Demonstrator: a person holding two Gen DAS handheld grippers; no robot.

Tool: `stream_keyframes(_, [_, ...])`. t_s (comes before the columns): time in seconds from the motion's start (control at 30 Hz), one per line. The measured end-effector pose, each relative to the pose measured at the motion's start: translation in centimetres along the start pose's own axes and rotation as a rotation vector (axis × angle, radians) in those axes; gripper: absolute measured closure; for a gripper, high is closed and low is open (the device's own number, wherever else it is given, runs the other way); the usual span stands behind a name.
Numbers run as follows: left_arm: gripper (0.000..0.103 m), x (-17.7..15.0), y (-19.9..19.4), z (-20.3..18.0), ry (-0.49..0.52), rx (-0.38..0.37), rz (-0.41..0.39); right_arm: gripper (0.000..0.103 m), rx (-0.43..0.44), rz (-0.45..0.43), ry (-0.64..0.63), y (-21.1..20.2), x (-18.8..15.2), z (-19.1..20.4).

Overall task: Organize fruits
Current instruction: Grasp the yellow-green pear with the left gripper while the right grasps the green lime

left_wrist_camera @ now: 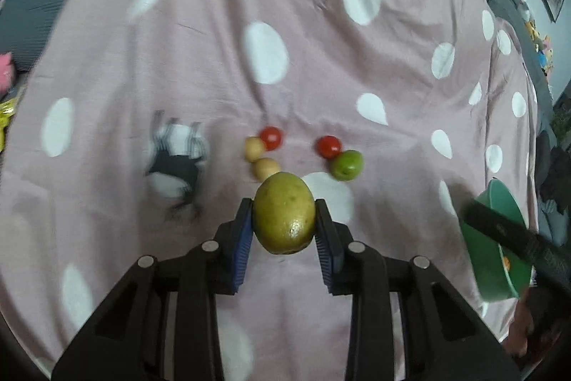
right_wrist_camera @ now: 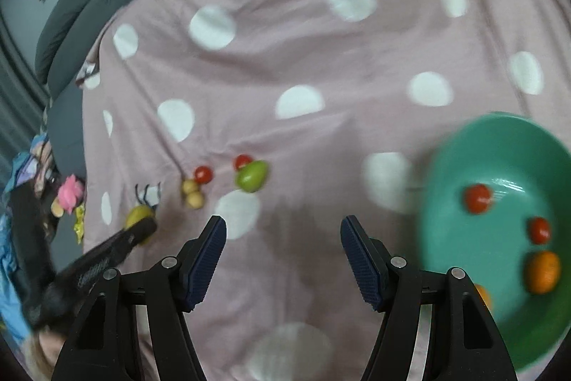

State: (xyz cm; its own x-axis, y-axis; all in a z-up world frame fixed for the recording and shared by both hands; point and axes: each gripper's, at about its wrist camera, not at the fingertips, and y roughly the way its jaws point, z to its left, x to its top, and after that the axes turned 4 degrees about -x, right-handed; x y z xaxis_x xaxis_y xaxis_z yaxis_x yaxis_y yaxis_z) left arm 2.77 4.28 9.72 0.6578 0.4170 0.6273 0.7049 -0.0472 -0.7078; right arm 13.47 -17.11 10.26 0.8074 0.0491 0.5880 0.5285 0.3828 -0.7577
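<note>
Smooth oval yellow-green fruit, ribbed fingers

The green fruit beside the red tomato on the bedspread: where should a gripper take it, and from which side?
Probably across the green fruit at its widest middle, coming from above and the near side. It is roundish, so pads need opposite flanks. A red tomato touches its far-left side; its near and right sides look free.

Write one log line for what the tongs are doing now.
left tongs: shut on yellow-green fruit | right tongs: open, empty | green bowl: holds fruit | five fruits loose on bedsheet
</note>
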Motion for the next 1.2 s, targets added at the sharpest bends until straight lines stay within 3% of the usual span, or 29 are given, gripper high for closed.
stream_keyframes(0.1, [0.07, -0.8, 0.2, 1.5, -0.004, 0.032, -0.024, 0.04, 0.009, 0.066, -0.017, 3.3, 1.2, 2.3])
stream_keyframes(0.17, [0.07, -0.7, 0.6, 2.2, -0.011, 0.056, -0.013, 0.052, -0.035, 0.089, -0.035, 5.7, 2.2, 3.8])
stream_keyframes(0.5, [0.07, -0.3, -0.1, 2.5, -0.041, -0.012, -0.034, 0.052, -0.168, 0.146, -0.01, 13.3, 4.7, 6.8])
stream_keyframes(0.63, [0.07, -0.3, -0.3, 2.3, -0.038, -0.012, -0.036, 0.063, -0.245, 0.122, -0.063, 14.3, 4.1, 7.7])
stream_keyframes(0.87, [0.07, -0.5, -0.2, 2.0, -0.022, -0.013, -0.033, 0.066, -0.158, 0.118, -0.055, 13.7, 3.1, 6.6])
stream_keyframes(1.2, [0.07, -1.5, 0.6, 0.3, 0.041, -0.012, -0.007, 0.066, -0.016, 0.114, -0.043, 5.8, -3.2, 3.6])
